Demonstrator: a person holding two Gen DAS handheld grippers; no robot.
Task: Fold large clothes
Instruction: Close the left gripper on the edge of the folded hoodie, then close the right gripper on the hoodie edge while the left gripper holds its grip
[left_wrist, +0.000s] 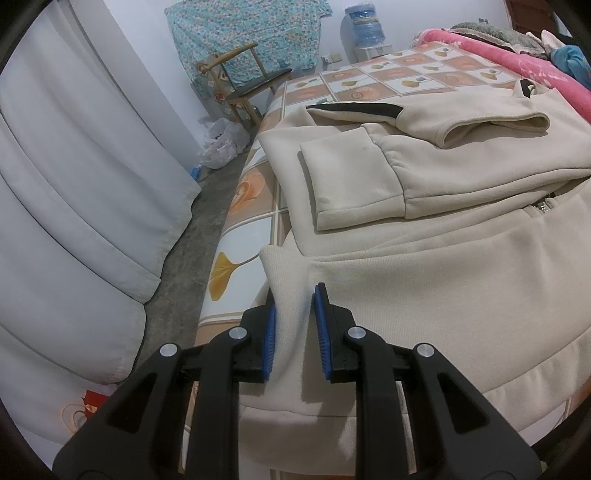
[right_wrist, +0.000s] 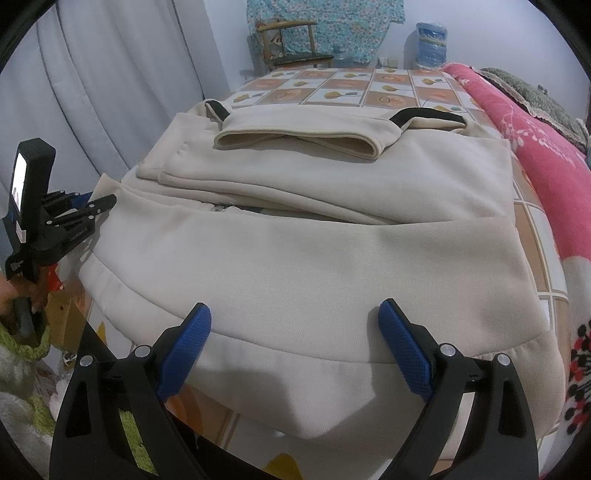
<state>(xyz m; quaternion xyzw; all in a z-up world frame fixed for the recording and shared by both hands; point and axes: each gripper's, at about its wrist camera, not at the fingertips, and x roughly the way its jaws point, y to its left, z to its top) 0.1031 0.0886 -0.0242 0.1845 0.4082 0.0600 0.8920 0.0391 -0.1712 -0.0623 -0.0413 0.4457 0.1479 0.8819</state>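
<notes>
Your left gripper is narrowed onto a pinch of the cream jacket at its near left hem corner, the cloth bunched up between the blue pads, while your right gripper stands wide with nothing clamped, its fingers straddling the hem band directly ahead of it. The jacket lies on the bed, spread out beyond both grippers, its sleeves already folded across the chest further ahead. The main risk is a lopsided lift: if you raise the left corner before the right one is caught, the hem will drag diagonally and the tidy sleeves may slide off their place. Your left grip looks shallow and gathers a ridge of fabric rather than a flat edge, so it could slip under the weight of thick fleece, or carry only the top layer and leave the back panel behind. The hem also hangs over the bed edge just under your right gripper; closing too high may miss the lower layer. To the far right of that gripper the pink blanket lies close enough to snag a wide swing.
</notes>
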